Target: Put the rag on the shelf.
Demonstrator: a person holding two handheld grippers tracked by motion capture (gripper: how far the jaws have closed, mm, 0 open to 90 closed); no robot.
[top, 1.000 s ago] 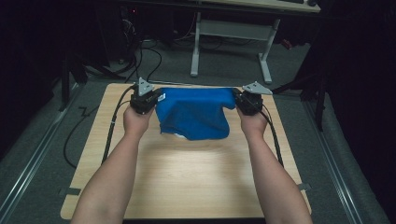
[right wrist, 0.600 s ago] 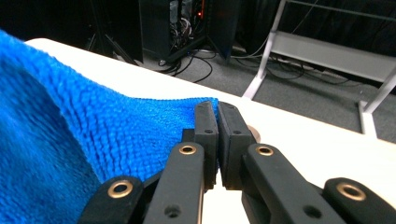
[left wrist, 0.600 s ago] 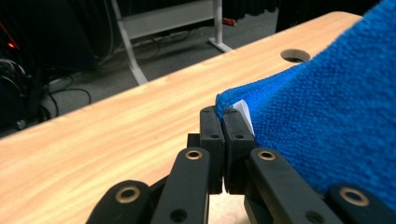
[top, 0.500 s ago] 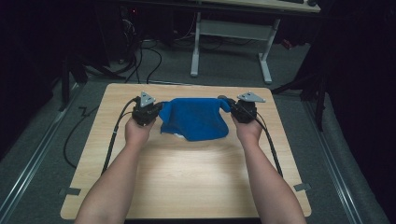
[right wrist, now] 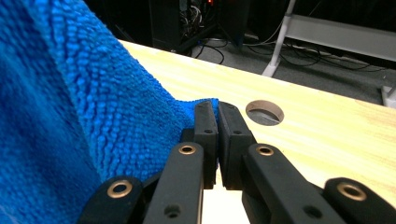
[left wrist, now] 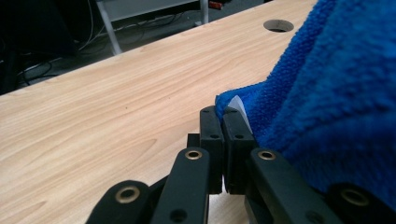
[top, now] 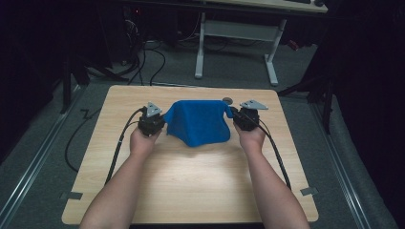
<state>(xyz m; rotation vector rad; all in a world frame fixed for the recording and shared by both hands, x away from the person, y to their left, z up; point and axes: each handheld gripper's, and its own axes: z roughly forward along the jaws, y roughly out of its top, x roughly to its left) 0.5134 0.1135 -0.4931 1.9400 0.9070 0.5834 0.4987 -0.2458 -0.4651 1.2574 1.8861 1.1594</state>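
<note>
I have the blue cloth strung between both grippers over the far half of the table — left gripper pinched tight on one corner, right gripper clamped on the other, its lower edge draping onto the wood.

My two bare forearms reach forward from the near edge, roughly parallel and well apart. My left hand wraps the left gripper, my right hand the right gripper. Both grippers sit low and level, each with a cable trailing back along the arm. On each, the jaws are pressed together, pinching a fold of blue cloth.
</note>
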